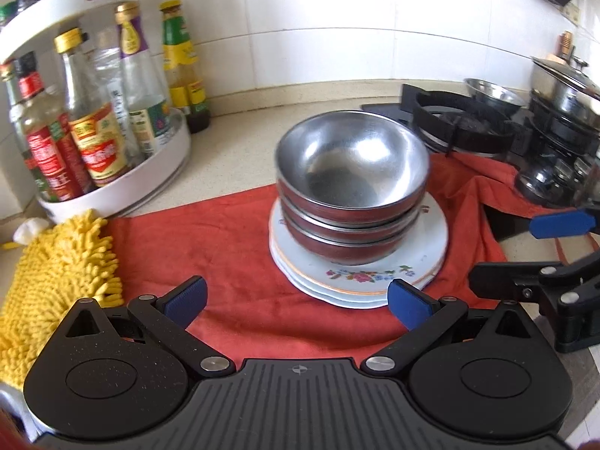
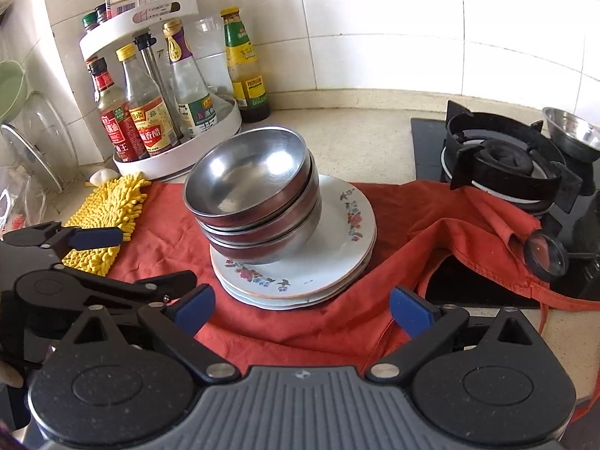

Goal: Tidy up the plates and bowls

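Three nested steel bowls (image 1: 350, 183) with dark red outsides sit on a stack of white floral plates (image 1: 431, 247), on a red cloth (image 1: 225, 247). The same bowls (image 2: 255, 187) and plates (image 2: 345, 225) show in the right wrist view, the bowls off-centre to the plates' left. My left gripper (image 1: 296, 303) is open and empty, just in front of the plates. My right gripper (image 2: 302, 309) is open and empty, in front of the stack. The right gripper shows at the right edge of the left wrist view (image 1: 532, 255); the left gripper shows at the left in the right wrist view (image 2: 123, 258).
A white two-tier rack of sauce bottles (image 1: 112, 187) stands at the back left. A yellow chenille mitt (image 1: 56, 273) lies left of the cloth. A gas hob (image 2: 502, 165) with a small steel bowl (image 2: 572, 135) and a lidded pot (image 1: 566, 82) is at the right.
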